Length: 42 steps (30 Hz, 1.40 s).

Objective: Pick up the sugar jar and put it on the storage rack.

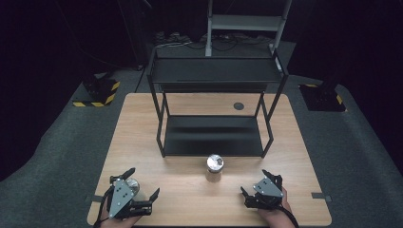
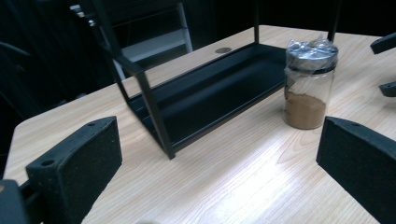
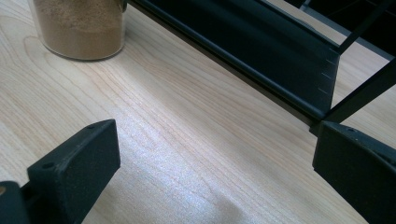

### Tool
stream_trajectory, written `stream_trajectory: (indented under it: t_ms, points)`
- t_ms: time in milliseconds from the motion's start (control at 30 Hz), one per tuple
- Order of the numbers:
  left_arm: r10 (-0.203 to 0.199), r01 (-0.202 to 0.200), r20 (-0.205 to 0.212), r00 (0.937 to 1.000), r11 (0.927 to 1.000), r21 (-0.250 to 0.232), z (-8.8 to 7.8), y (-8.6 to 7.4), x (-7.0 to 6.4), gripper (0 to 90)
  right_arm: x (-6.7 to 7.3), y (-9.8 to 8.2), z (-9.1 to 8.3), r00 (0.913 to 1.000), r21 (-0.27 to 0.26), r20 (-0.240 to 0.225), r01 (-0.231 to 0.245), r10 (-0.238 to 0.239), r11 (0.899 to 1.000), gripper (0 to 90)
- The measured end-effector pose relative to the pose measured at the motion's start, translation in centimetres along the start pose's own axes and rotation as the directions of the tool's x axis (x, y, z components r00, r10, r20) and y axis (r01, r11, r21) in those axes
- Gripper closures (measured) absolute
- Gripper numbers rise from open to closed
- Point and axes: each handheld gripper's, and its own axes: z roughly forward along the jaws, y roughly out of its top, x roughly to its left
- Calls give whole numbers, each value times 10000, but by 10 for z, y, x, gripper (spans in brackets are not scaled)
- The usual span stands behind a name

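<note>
A glass jar (image 1: 215,168) with a shiny foil-covered lid and brown powder in its lower part stands upright on the wooden table (image 1: 190,199), just in front of the black two-tier rack (image 1: 214,135). My left gripper (image 1: 142,182) rests near the front left corner, open and holding nothing. My right gripper (image 1: 254,181) sits near the front right, also open and empty. In the left gripper view the jar (image 2: 308,88) stands ahead and to the right, beyond the wide-apart jaws. The right gripper view catches the jar's base (image 3: 79,28) at its upper left.
The rack's lower shelf (image 2: 210,93) is bare, and so is its upper shelf (image 1: 216,70). A small dark round cap (image 1: 238,106) sits in the tabletop behind the rack. A round shiny thing (image 1: 132,185) shows at the left gripper; I cannot tell what it is.
</note>
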Motion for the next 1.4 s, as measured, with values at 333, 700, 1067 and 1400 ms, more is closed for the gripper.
stream_trajectory:
  t_ms: [333, 700, 1067, 1400]
  points:
    - [-280, 287, -394, 9988, 9995, 158, -14, -15, 4, 5, 0, 0, 0, 10000, -27, 24, -18, 18, 10000, 0]
    - [-794, 805, -640, 9948, 9967, 142, -19, -32, 7, 5, 0, 0, 0, 10000, -19, 7, -33, 33, 10000, 0]
    - [-1131, 1142, -724, 9909, 9934, 111, -21, -42, 13, 5, 2, 0, 0, 10000, -13, 53, 61, -61, 10000, 0]
    - [-1295, 1306, -604, 9897, 9913, 146, -18, -49, 15, 30, 0, 0, 0, 10000, -18, 3, -14, 14, 10000, 0]
